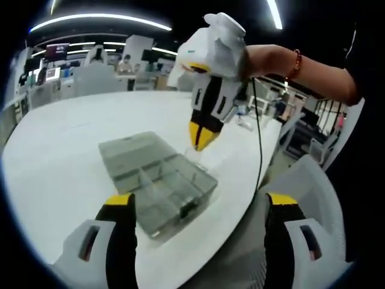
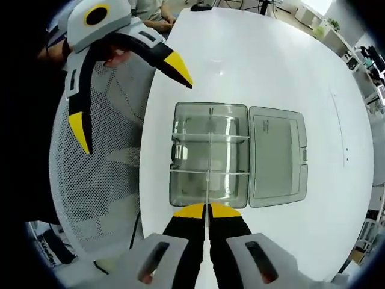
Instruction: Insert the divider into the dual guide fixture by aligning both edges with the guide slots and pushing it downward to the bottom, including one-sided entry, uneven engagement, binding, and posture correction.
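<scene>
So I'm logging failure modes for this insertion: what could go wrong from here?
1. The right gripper pinches the thin clear divider at one end, above the open clear organizer box; one edge may enter its slot first and bind.
2. The left gripper hangs open, off the box, so a downward push could slide it on the white table.
</scene>
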Available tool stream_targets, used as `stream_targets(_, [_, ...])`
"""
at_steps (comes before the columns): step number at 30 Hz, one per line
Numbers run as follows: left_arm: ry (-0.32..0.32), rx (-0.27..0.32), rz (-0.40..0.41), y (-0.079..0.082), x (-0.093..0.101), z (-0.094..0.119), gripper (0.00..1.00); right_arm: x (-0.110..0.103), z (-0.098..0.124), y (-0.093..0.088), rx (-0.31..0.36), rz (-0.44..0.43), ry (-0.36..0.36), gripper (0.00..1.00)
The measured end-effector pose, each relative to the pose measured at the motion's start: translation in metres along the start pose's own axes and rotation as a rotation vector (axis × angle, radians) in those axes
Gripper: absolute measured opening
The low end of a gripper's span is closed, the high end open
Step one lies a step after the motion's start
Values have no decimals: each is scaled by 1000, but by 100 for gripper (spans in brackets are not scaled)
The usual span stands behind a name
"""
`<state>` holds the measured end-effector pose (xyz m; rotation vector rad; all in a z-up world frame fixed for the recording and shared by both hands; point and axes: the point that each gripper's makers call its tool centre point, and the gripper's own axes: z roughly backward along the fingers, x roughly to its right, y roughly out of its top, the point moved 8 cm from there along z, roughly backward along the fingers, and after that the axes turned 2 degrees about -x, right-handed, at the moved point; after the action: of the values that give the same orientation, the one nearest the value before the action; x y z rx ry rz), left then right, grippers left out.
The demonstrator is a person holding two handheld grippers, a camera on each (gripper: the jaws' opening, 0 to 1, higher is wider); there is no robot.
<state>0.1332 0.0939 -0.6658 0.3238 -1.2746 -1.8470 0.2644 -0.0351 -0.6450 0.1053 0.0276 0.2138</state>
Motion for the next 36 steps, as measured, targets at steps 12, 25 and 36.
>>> stream_targets(12, [3, 1, 9, -2, 0, 1, 87, 0, -3, 0, -10, 1, 15, 0])
stream_targets(25, [10, 0, 23, -5, -2, 2, 87, 1, -3, -3, -42, 9, 13, 0])
stream_targets(36, [8, 2, 24, -4, -3, 1, 87, 3, -4, 1, -35, 13, 21, 0])
